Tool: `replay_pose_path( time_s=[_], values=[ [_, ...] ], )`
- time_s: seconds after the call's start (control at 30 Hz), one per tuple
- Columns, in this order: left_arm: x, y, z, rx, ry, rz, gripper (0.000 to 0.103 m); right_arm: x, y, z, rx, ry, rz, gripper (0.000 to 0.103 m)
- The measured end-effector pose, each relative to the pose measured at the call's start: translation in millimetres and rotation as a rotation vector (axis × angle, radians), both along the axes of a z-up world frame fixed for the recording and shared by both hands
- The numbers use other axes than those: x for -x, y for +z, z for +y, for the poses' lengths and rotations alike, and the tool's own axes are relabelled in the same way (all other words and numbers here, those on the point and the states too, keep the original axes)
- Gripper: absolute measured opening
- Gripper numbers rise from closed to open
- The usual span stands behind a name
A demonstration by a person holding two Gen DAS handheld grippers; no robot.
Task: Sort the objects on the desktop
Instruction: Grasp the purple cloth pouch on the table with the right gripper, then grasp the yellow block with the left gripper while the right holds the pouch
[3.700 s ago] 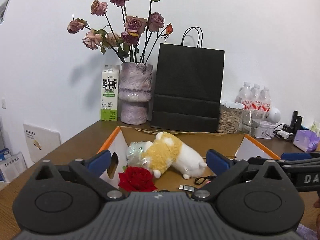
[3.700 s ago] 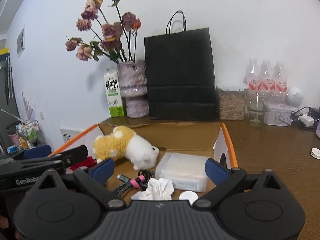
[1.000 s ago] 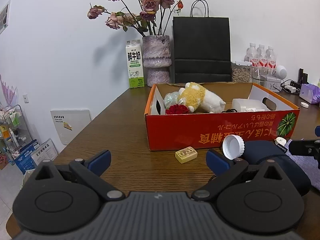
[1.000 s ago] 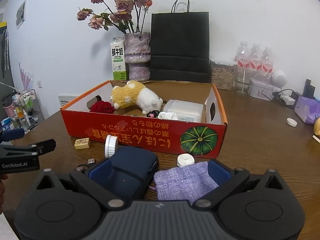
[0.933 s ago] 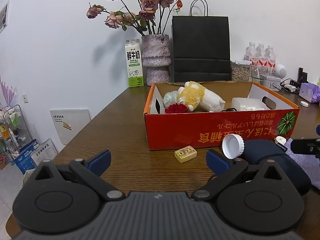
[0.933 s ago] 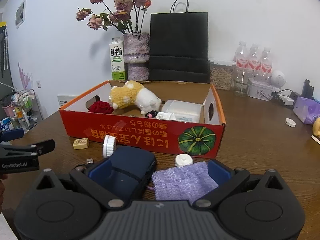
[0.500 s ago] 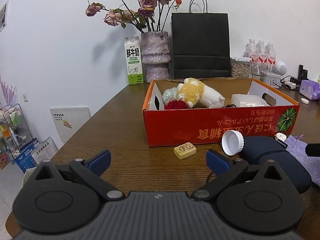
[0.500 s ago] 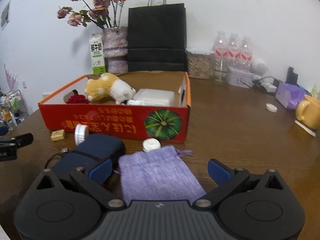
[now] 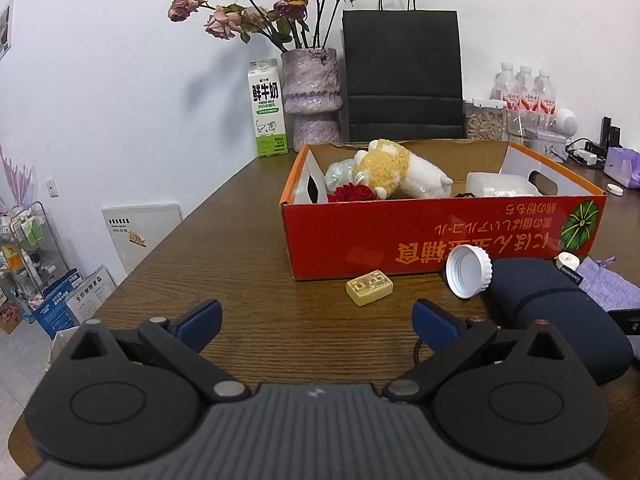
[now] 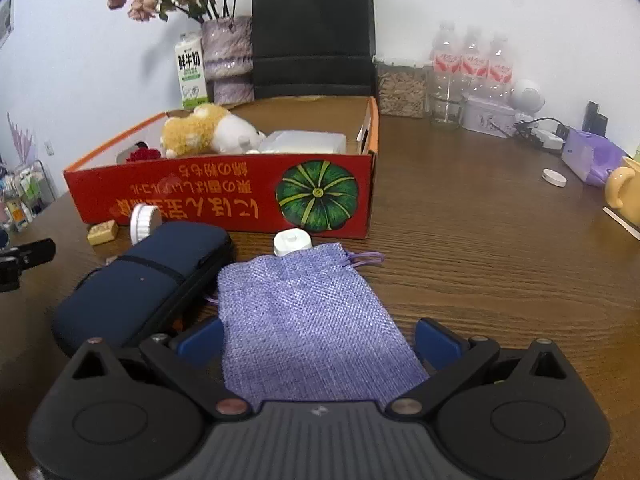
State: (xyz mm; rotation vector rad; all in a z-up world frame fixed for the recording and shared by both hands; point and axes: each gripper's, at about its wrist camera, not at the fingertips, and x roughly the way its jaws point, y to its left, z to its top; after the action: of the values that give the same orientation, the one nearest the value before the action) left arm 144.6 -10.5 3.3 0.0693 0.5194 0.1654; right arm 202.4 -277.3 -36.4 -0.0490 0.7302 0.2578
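A red cardboard box [image 9: 440, 232] [image 10: 224, 196] holds a plush toy [image 9: 400, 168], a red rose [image 9: 354, 193] and a white plastic case [image 10: 304, 142]. In front of it lie a yellow block [image 9: 369, 287], a white cap [image 9: 469, 273], a navy case [image 10: 140, 280] [image 9: 560, 312], a small white cap [image 10: 292, 242] and a purple cloth pouch [image 10: 304, 320]. My left gripper [image 9: 316, 322] is open and empty above the bare table, short of the yellow block. My right gripper [image 10: 318, 338] is open with the purple pouch lying between its fingers.
Behind the box stand a milk carton [image 9: 268, 108], a vase of dried roses [image 9: 312, 96], a black paper bag [image 9: 402, 76], a jar [image 10: 402, 90] and water bottles [image 10: 472, 64]. At the right are a yellow mug [image 10: 624, 190], a white lid [image 10: 554, 178] and a purple pack [image 10: 592, 156].
Both grippers have pulled back from over the box to the table's front. In the last second my right gripper has swung right and down over the purple pouch.
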Motion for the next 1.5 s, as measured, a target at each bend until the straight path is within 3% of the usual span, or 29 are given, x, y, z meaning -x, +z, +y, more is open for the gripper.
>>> replay_pose_path(
  time_s=[0.23,0.33,0.5,0.6,0.97,1.27,1.4,1.5],
  values=[
    [-3.8,-4.3,2.4,0.008,0.010,0.016,0.103,-1.7,-1.6,4.2,0.011,0.015,-0.013,0.099],
    [-3.7,-5.6,1.8,0.010,0.004,0.018,0.103,-0.5,1.4,5.2,0.007,0.027,-0.022,0.084],
    [-4.0,-6.6,3.1,0.016,0.002,0.021,0.103,1.3,6.0,-0.1,-0.047,0.046,-0.038,0.019],
    [-7.0,-5.6,4.9,0.029,-0.005,0.021,0.103,1.7,7.8,-6.1,-0.082,0.019,-0.049,0.011],
    [-33.7,-2.4,6.9,0.079,0.003,0.043,0.101,0.9,19.9,-19.0,-0.101,-0.044,-0.107,0.010],
    [-63.4,-9.6,-8.5,0.066,-0.019,0.098,0.075,-3.6,20.8,-23.7,-0.109,-0.052,-0.117,0.010],
    [-75.0,-13.9,-10.5,0.087,-0.027,0.140,0.049,-2.5,22.1,-20.8,-0.120,-0.033,-0.120,0.010],
    [-77.6,-16.1,-11.2,0.109,-0.038,0.152,0.037,-1.8,22.8,-18.9,-0.127,-0.020,-0.122,0.010]
  ],
)
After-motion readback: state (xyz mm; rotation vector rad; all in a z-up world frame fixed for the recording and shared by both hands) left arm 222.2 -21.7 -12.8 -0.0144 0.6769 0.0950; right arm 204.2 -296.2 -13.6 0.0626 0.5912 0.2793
